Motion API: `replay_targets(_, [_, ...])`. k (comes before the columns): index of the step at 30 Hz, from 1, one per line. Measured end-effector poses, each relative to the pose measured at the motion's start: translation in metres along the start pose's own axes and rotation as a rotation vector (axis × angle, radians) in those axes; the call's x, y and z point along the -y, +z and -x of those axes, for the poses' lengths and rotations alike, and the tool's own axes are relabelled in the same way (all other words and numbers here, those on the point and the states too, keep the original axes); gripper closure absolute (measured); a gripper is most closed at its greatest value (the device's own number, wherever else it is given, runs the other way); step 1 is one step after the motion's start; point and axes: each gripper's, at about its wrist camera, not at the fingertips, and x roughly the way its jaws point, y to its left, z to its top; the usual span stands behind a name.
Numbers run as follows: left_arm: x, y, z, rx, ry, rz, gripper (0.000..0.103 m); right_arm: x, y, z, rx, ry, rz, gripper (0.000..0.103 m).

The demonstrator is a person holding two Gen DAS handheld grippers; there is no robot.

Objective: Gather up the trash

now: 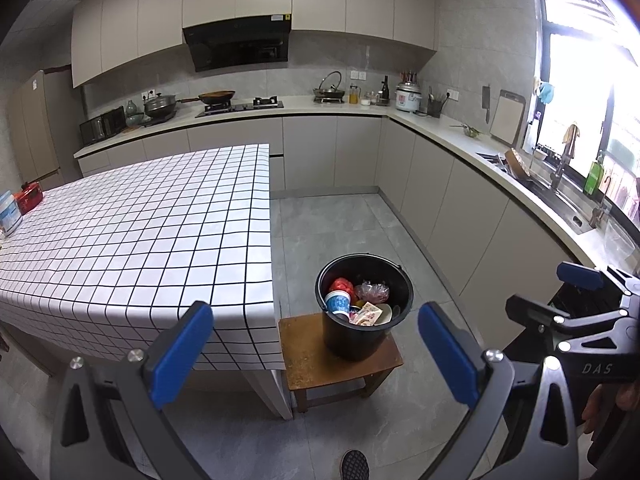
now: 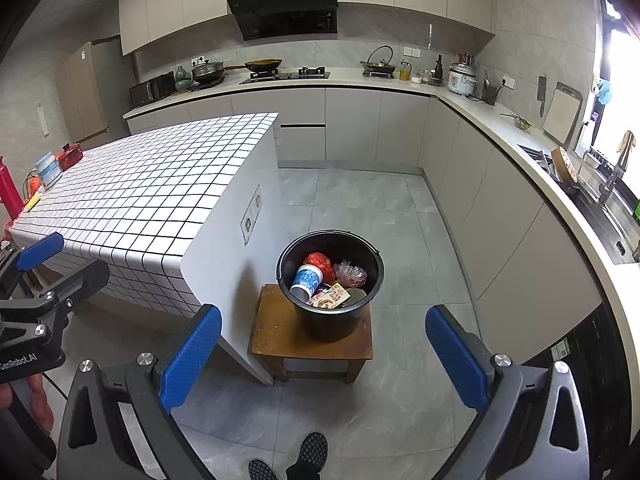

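A black bucket (image 1: 365, 304) stands on a small wooden stool (image 1: 312, 360) beside the table; it also shows in the right wrist view (image 2: 330, 280). In it lie a blue-and-white paper cup (image 2: 306, 280), a red bag (image 2: 319, 262), a clear plastic bag (image 2: 351, 274) and a printed wrapper (image 2: 332, 296). My left gripper (image 1: 316, 354) is open and empty, held above and in front of the bucket. My right gripper (image 2: 324, 356) is open and empty, at a like height. Each gripper shows at the edge of the other's view.
A table with a white checked cloth (image 1: 132, 236) stands left of the stool, with a tub (image 1: 9, 214) and a red item (image 1: 29, 197) at its far left. Kitchen counters (image 1: 440, 128) run along the back and right, with a sink (image 2: 600, 208). A shoe (image 1: 354, 465) shows below.
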Motion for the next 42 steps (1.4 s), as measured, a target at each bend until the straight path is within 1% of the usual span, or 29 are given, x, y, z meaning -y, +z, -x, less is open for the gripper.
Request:
replay_targets(34, [-0.0039,0.0059,0.0011,0.016,-0.014,0.014,0.0,-0.0033,0.0087,-0.005,0.005,0.0,0.007,0.0])
replay_targets(42, [-0.0021,0.0074,0.0019,0.023,-0.034,0.015,0.0,-0.0015,0.0089,-0.0056,0.005,0.002,0.006,0.0])
